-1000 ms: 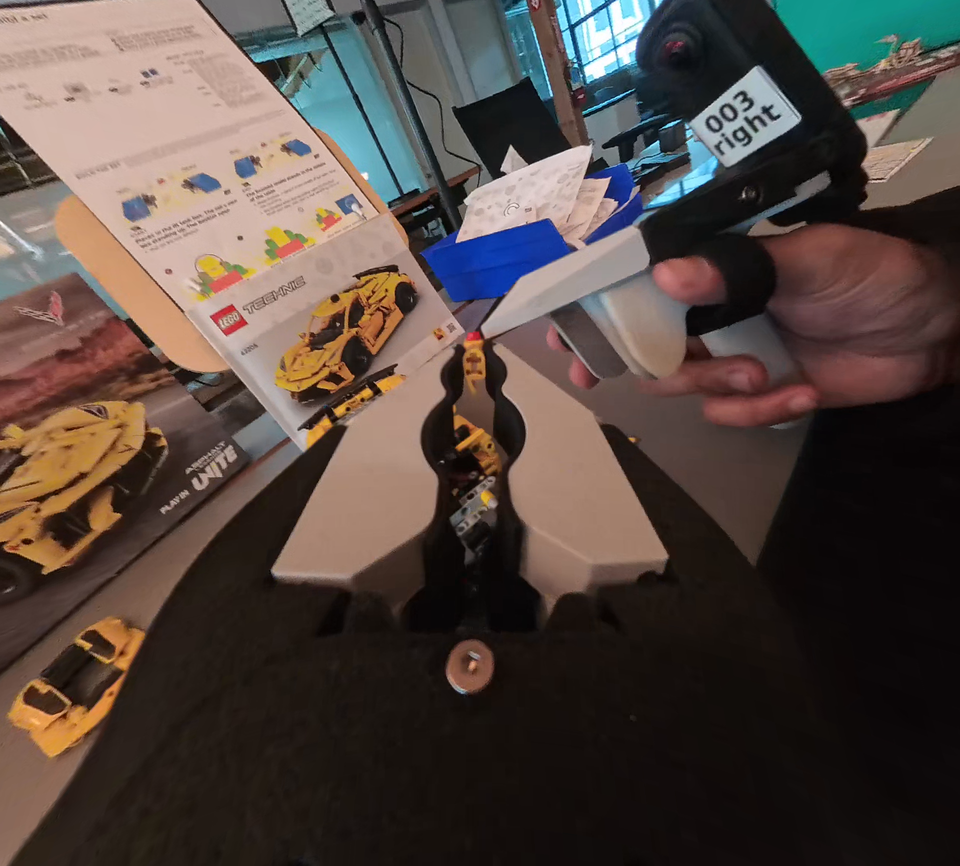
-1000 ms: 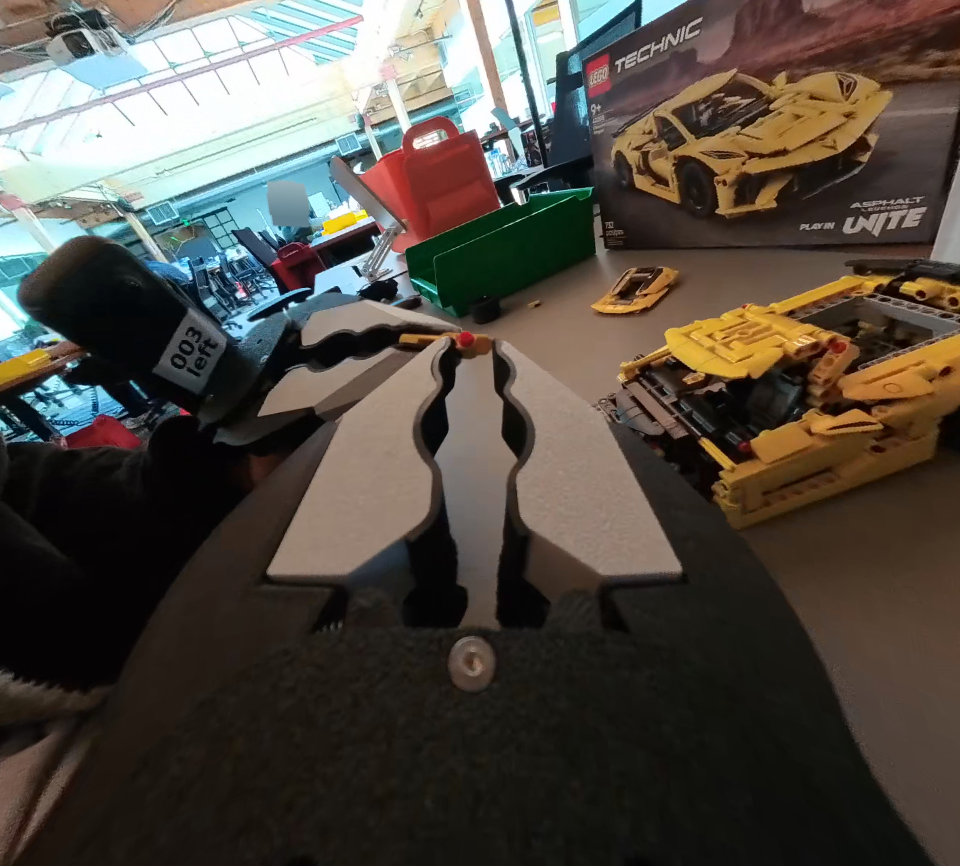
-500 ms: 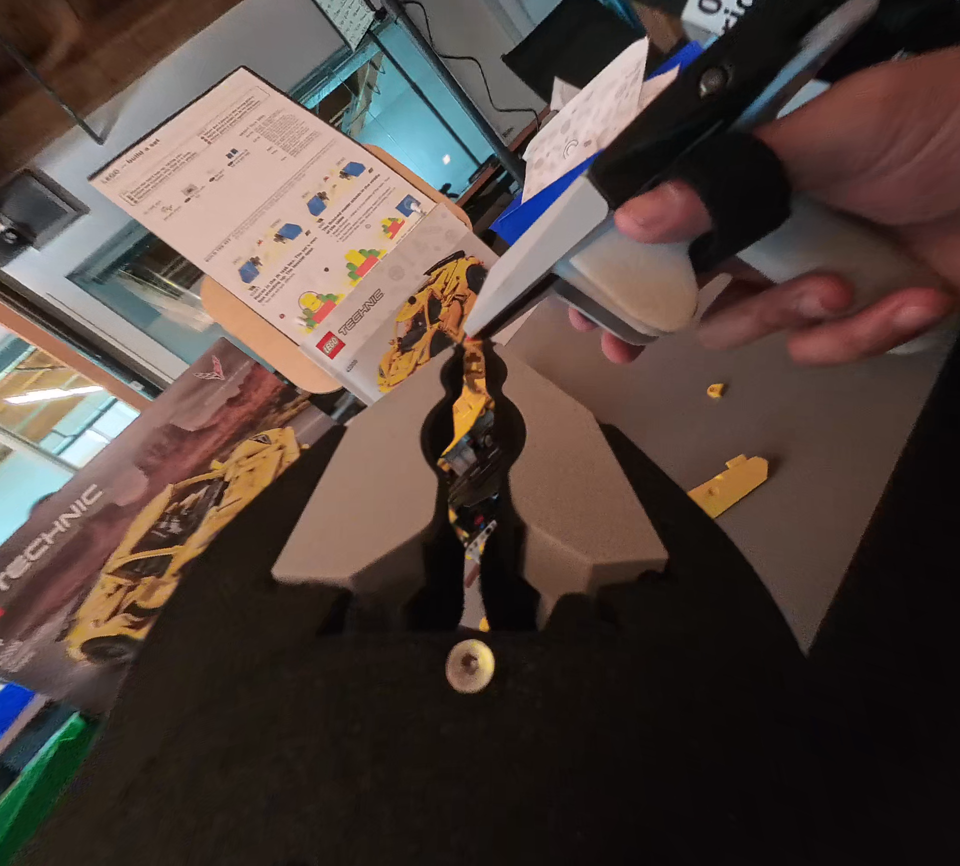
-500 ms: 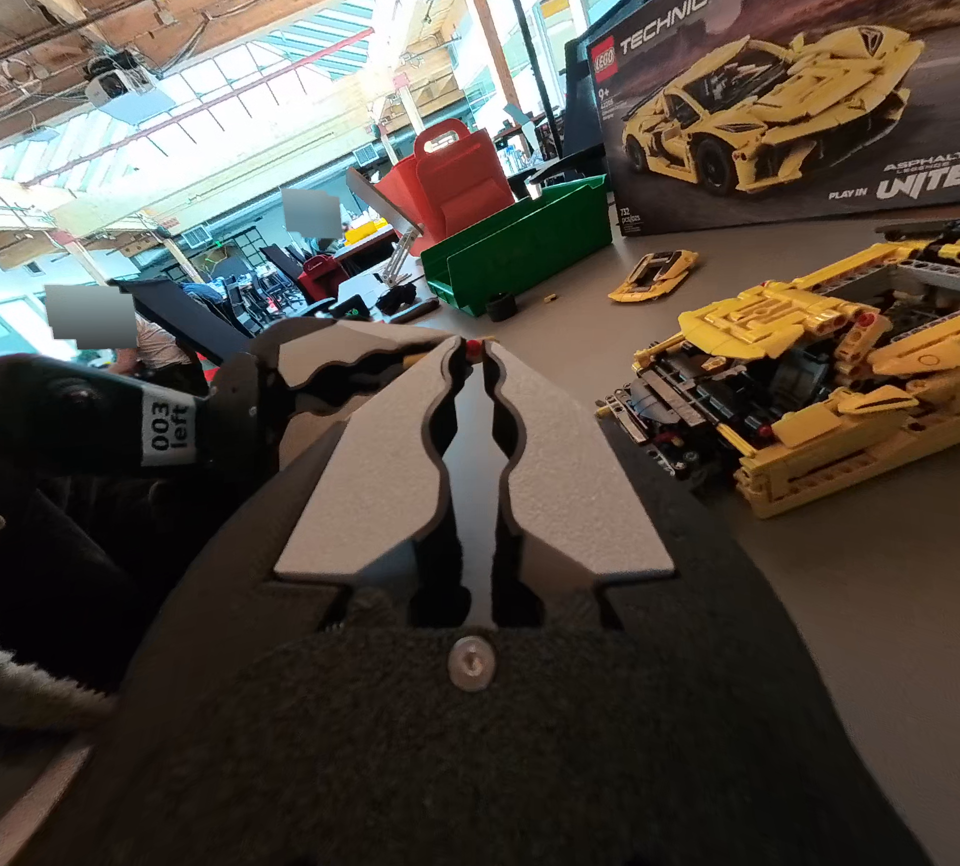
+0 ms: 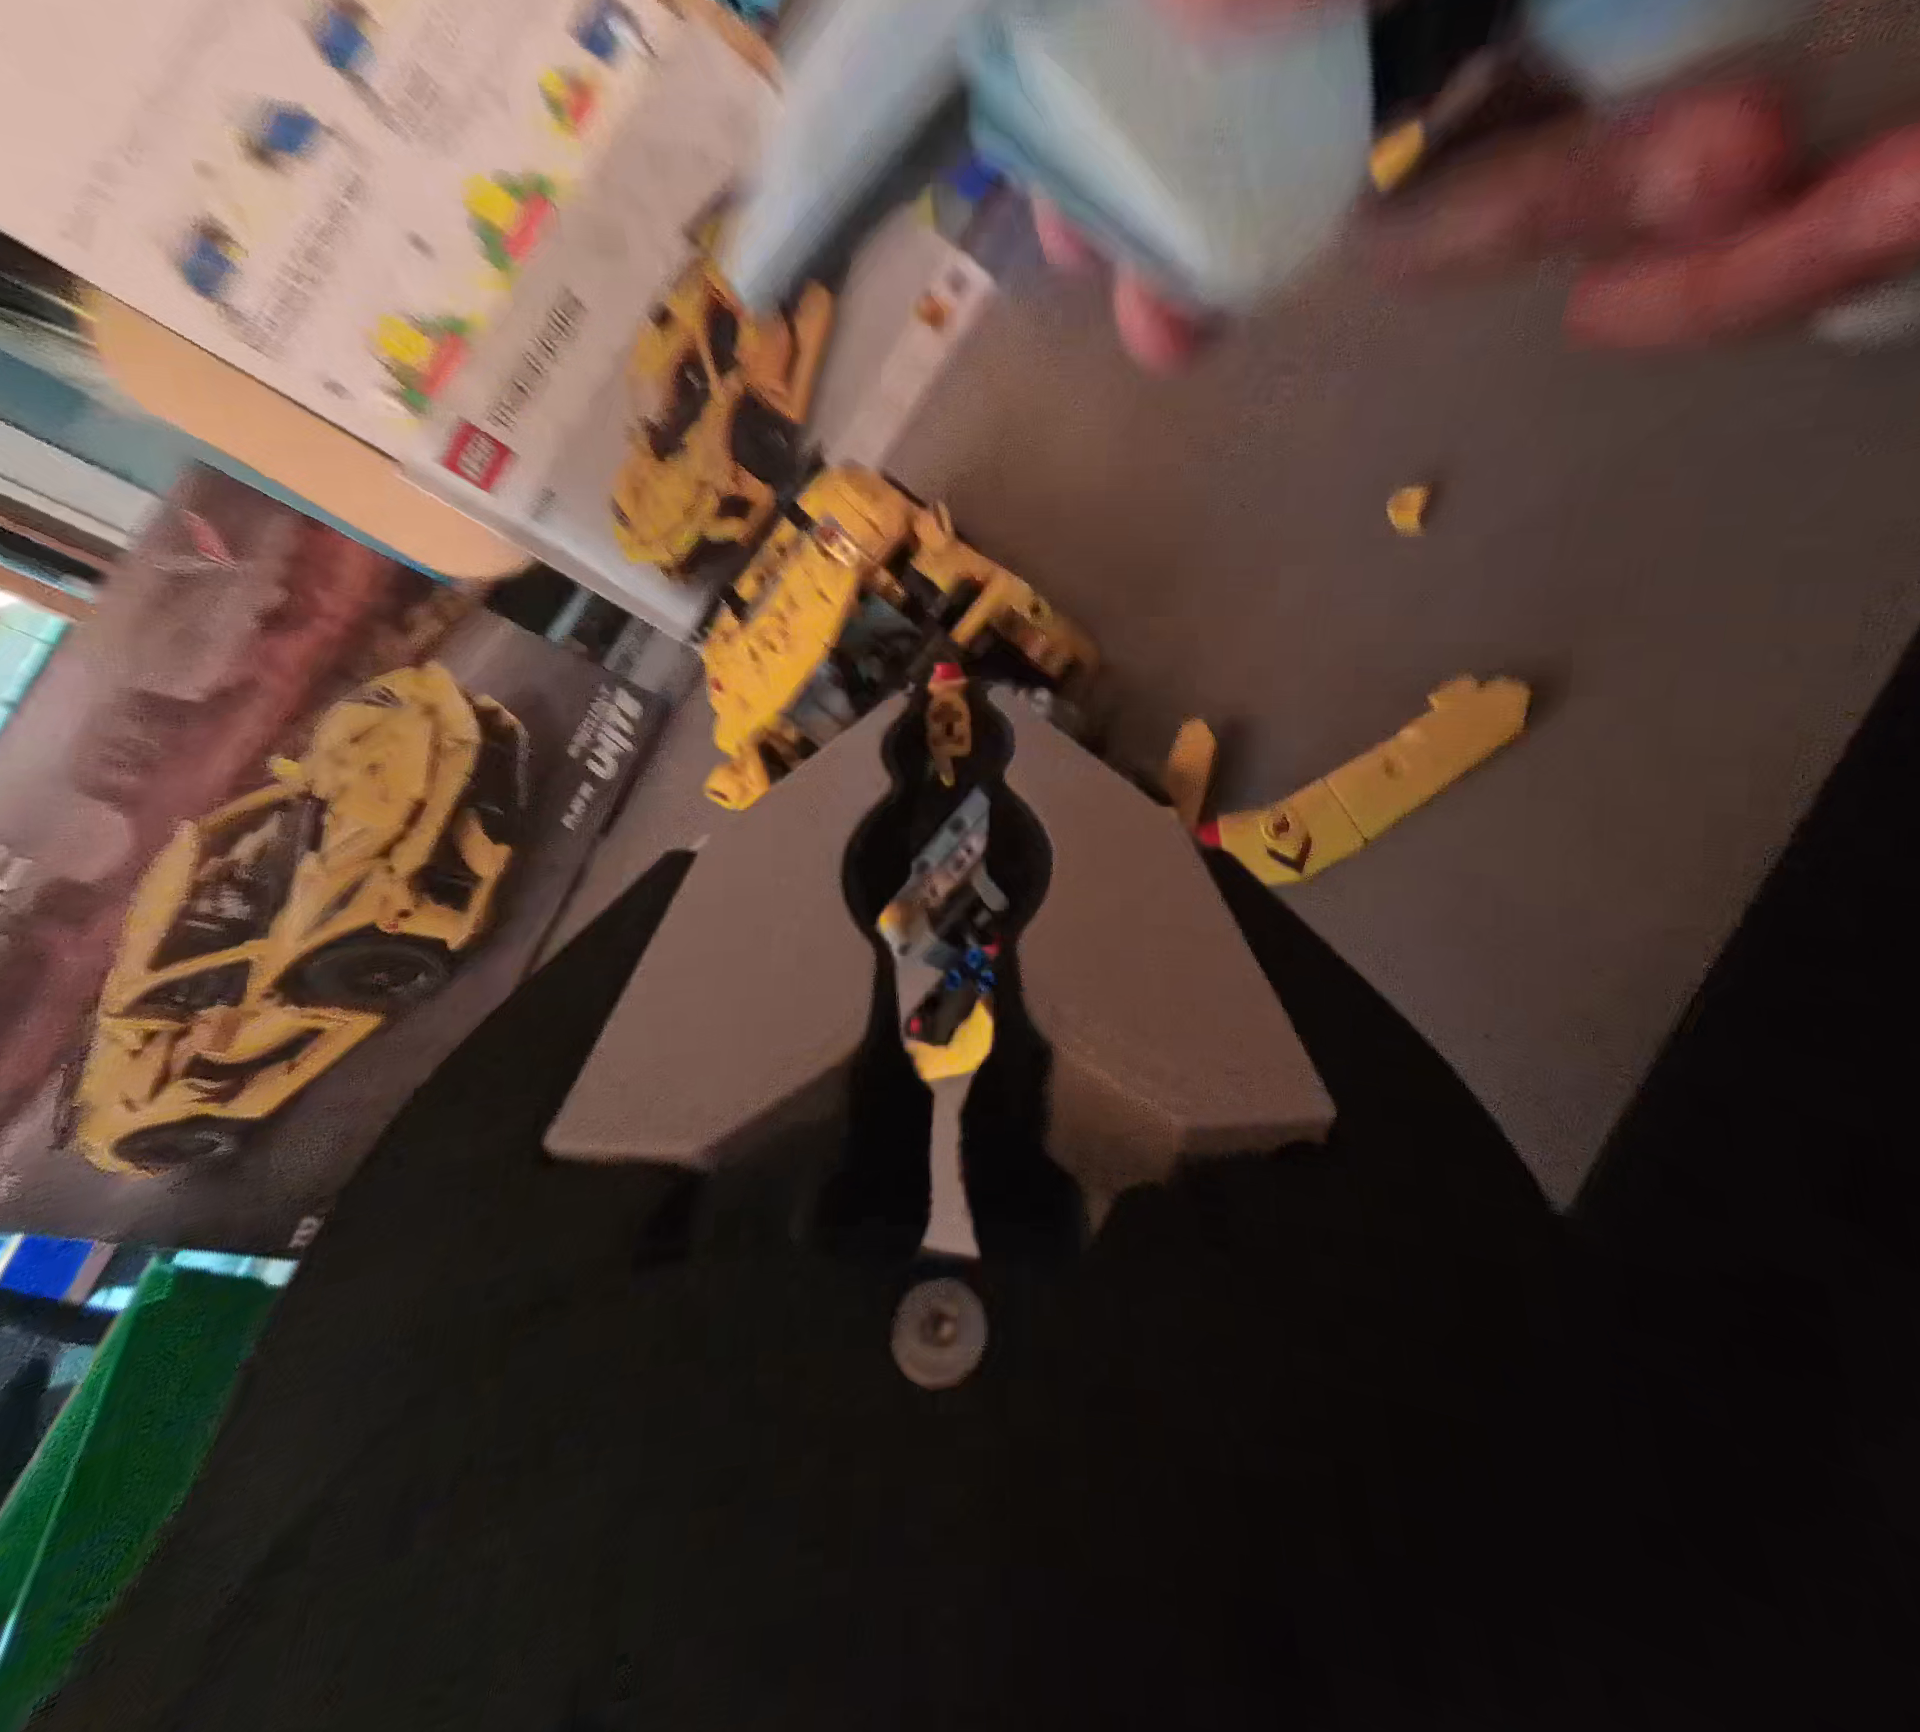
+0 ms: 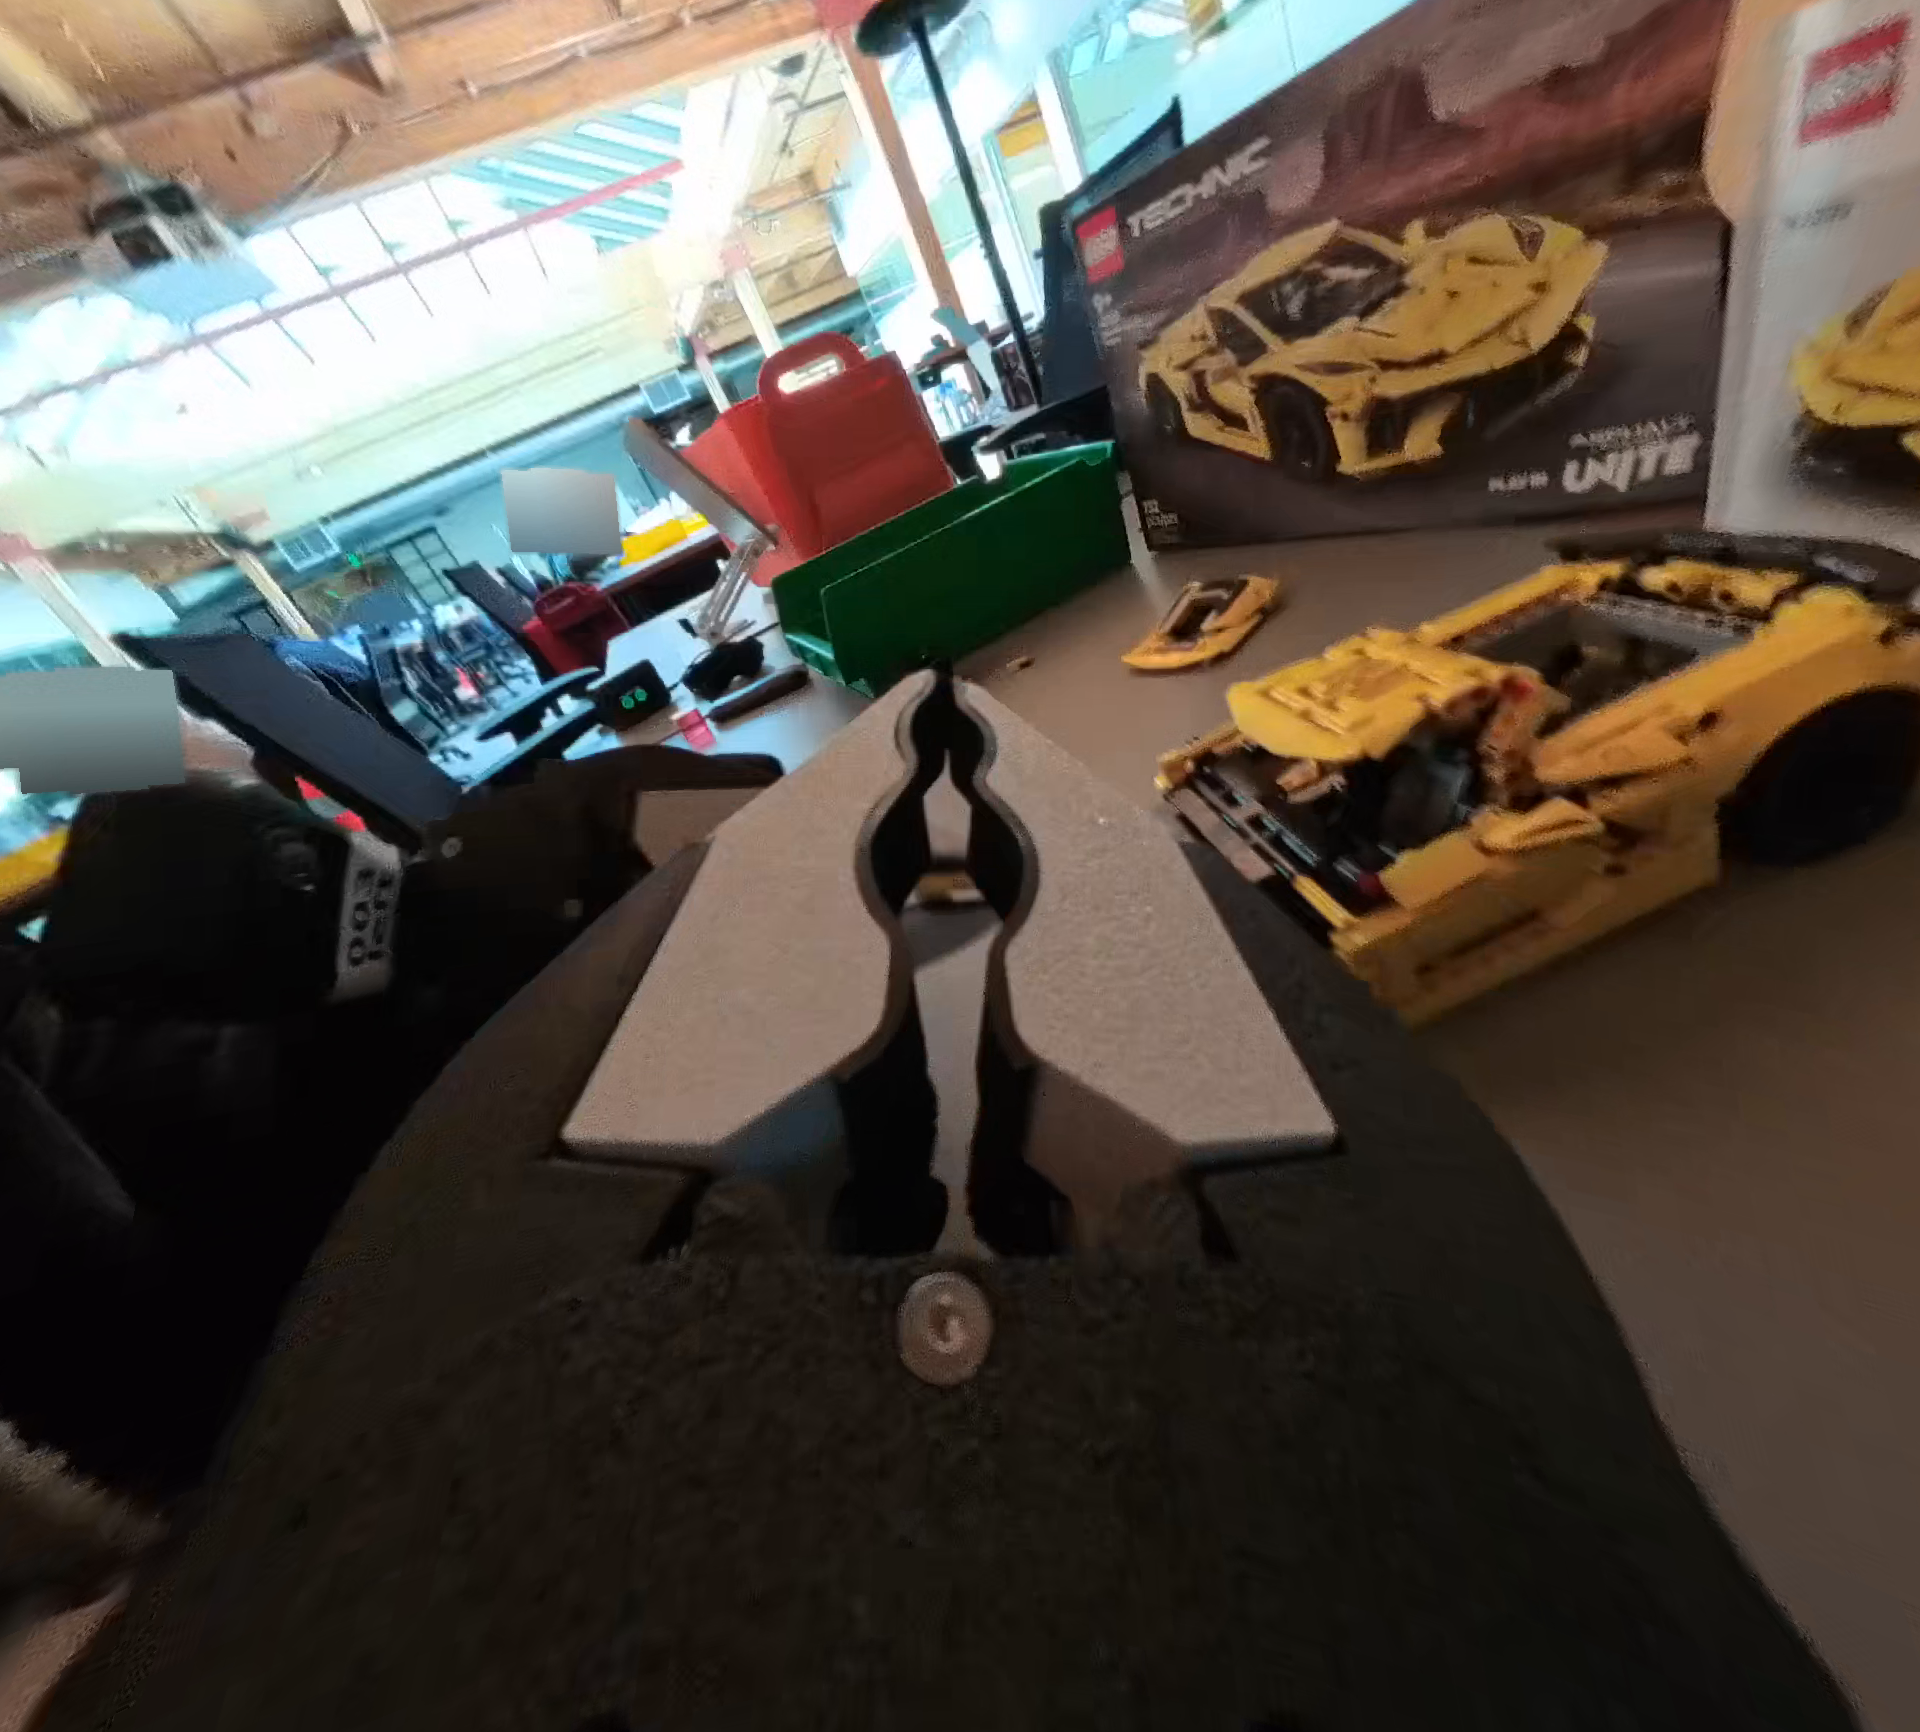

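My left gripper (image 5: 948,695) is shut on a small yellow brick piece with a red pin (image 5: 948,718) at its tips, held just in front of the yellow brick car (image 5: 831,602) on the grey table (image 5: 1455,622). This view is blurred and rolled. My right gripper (image 6: 940,680) is shut, with nothing visible between its tips. It also shows blurred in a hand at the top of the left wrist view (image 5: 831,155), apart from the left's piece. In the right wrist view the car (image 6: 1507,799) lies to the right and the left gripper's black body (image 6: 364,903) to the left.
A long yellow panel (image 5: 1382,789) and a small yellow bit (image 5: 1408,508) lie on the table. A yellow hood panel (image 6: 1205,617), a green bin (image 6: 966,581), the car's box (image 6: 1403,332) and an instruction booklet (image 5: 312,124) stand behind. Some 7 cm of space lies between my two pairs of fingers.
My right jaws closed fully at the left's red pin, then drew away; the pin stays on the left's piece. My left gripper rolled and moved toward the car, still holding its piece.
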Demonstrator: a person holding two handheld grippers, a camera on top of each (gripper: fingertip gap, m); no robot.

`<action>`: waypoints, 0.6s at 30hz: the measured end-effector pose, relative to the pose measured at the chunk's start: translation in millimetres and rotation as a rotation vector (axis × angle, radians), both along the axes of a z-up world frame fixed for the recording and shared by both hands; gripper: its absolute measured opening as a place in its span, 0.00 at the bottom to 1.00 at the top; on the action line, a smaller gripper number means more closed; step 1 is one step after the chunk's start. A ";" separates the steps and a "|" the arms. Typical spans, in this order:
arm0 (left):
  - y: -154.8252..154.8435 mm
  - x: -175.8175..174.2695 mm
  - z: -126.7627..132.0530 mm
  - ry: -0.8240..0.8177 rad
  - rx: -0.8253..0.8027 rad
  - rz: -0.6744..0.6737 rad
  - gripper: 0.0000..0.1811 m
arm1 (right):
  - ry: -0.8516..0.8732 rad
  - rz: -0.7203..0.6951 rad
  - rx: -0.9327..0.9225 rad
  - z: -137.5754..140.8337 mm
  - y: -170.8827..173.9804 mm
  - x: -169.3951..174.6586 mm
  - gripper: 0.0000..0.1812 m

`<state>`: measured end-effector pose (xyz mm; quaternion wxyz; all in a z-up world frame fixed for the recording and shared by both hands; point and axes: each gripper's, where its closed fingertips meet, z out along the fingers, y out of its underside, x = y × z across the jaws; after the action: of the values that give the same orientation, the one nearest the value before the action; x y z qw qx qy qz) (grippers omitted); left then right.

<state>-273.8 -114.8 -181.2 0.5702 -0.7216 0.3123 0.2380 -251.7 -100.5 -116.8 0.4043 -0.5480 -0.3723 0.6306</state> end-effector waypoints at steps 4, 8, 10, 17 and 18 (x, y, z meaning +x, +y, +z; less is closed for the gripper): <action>-3.8 4.3 21.0 -0.016 0.121 -0.038 0.04 | -0.130 0.070 -0.130 -27.6 3.0 -8.9 0.00; -5.9 1.5 31.0 -0.038 0.176 -0.033 0.04 | -0.173 -0.060 0.033 -25.8 16.9 -4.7 0.03; -5.4 -0.5 31.1 -0.174 0.149 -0.058 0.04 | -0.210 -0.112 0.140 -18.8 36.3 12.0 0.08; -22.7 47.1 44.0 -1.067 -0.190 -0.568 0.04 | -0.195 0.217 0.267 -28.6 -13.0 25.2 0.19; -19.8 44.4 44.2 -1.144 -0.221 -0.570 0.04 | -0.233 0.199 0.373 -34.1 -17.4 24.7 0.18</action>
<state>-229.4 -134.6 -136.9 0.6098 -0.6777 0.1613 -0.3780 -227.0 -117.9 -150.8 0.3887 -0.4937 -0.5786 0.5201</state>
